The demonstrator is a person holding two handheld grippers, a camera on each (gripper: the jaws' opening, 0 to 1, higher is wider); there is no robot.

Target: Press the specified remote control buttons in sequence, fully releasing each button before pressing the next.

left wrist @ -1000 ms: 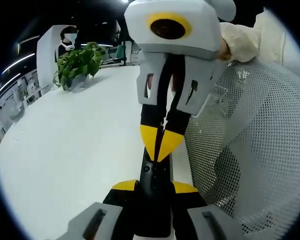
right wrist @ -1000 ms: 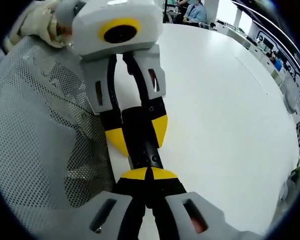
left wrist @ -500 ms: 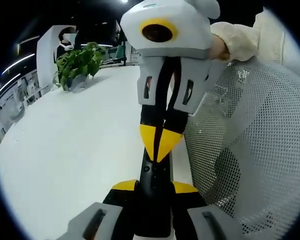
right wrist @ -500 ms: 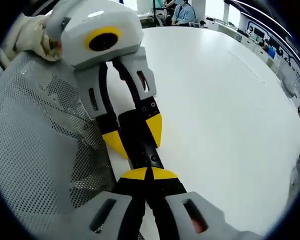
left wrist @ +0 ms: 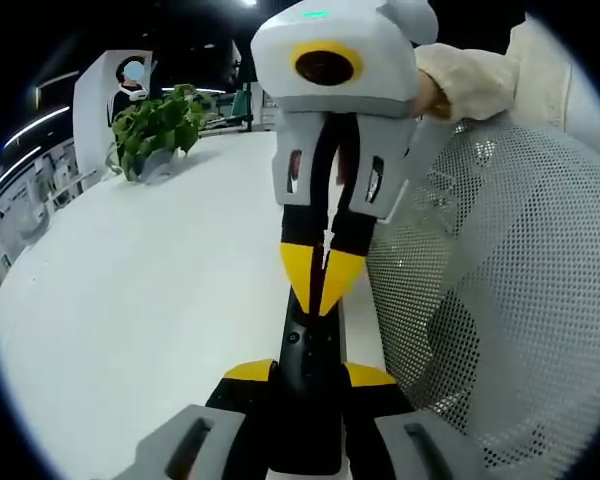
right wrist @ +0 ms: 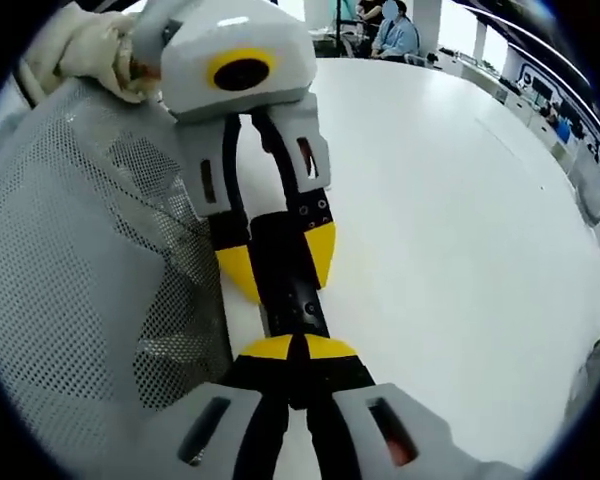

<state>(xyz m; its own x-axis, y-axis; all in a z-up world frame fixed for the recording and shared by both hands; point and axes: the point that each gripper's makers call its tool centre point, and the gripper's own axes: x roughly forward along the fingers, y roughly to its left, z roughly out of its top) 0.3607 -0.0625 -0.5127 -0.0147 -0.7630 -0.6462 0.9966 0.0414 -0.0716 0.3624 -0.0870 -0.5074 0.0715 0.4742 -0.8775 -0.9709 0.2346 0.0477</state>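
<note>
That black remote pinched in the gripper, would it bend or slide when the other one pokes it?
The remote looks like a rigid slab, so probably no bending. Its smooth casing may slip slightly, though the left gripper clamps both sides. The right gripper presses with closed tips.

Glossy black plastic remote [left wrist: 307, 385]; smooth white table [left wrist: 150, 290]; perforated mesh chair [left wrist: 500, 290].

Left tongs [left wrist: 308, 372] clamp the black remote [left wrist: 307, 400].
</note>
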